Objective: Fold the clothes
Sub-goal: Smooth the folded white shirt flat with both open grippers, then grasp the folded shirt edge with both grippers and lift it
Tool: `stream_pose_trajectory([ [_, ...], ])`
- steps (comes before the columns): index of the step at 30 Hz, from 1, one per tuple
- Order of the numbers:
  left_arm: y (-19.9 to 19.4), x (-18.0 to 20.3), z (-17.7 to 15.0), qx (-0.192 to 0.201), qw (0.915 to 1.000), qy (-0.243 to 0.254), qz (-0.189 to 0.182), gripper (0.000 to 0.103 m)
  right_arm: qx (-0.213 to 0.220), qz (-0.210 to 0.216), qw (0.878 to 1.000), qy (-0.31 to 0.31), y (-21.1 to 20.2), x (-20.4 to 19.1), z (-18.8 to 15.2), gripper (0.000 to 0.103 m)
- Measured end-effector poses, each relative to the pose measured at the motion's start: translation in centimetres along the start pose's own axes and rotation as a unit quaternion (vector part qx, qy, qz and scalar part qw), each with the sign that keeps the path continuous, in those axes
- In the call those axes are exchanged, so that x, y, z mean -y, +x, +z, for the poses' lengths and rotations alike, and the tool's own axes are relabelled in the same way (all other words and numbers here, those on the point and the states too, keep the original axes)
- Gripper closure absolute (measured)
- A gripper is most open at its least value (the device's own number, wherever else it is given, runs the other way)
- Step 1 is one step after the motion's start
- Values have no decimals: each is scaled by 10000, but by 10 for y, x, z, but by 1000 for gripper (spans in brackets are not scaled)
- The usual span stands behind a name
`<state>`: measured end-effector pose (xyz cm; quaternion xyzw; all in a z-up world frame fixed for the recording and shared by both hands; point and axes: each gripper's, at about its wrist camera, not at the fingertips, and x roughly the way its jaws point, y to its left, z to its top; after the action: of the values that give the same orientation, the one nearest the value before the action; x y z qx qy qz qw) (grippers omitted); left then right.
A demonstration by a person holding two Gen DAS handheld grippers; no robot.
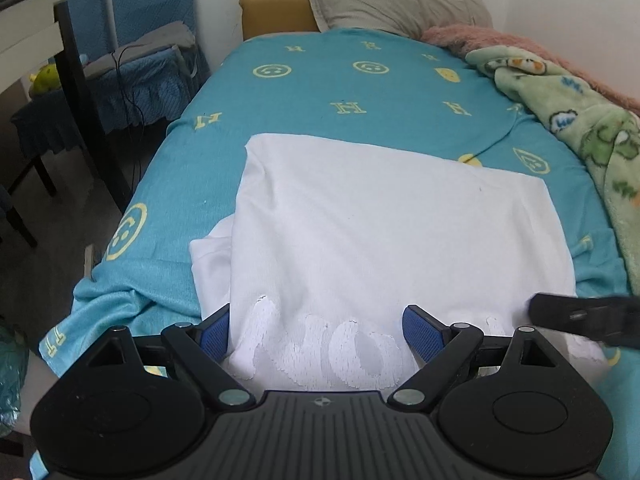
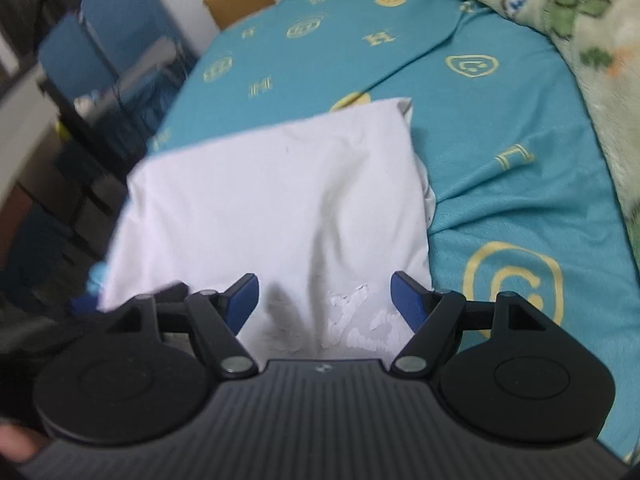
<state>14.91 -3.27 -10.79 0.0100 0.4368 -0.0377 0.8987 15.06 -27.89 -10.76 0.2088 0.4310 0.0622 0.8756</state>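
A white garment (image 1: 380,224) lies partly folded on the teal bed cover (image 1: 320,88), with raised white lettering near its front edge and a loose flap sticking out at its left. My left gripper (image 1: 316,330) is open over that front edge, holding nothing. The right gripper shows as a black shape (image 1: 584,316) at the garment's front right corner. In the right wrist view, the same white garment (image 2: 272,200) lies ahead, and my right gripper (image 2: 324,298) is open over its near edge, empty. The view is blurred.
A grey pillow (image 1: 392,0) and a pink blanket (image 1: 480,38) lie at the head of the bed. A green patterned blanket (image 1: 580,120) runs along the right side. Blue-covered chairs (image 1: 132,40) and a dark table leg (image 1: 84,92) stand left of the bed.
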Motion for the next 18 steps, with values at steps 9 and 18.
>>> stream_pose_trajectory([
  [9, 3, -7, 6, -108, 9992, -355, -152, 10, -950, 1694, 9500, 2444, -5, 36, -39, 26],
  [18, -18, -24, 21, 85, 9938, -998, -492, 12, -449, 1262, 9093, 3940, 13, 74, -52, 39],
])
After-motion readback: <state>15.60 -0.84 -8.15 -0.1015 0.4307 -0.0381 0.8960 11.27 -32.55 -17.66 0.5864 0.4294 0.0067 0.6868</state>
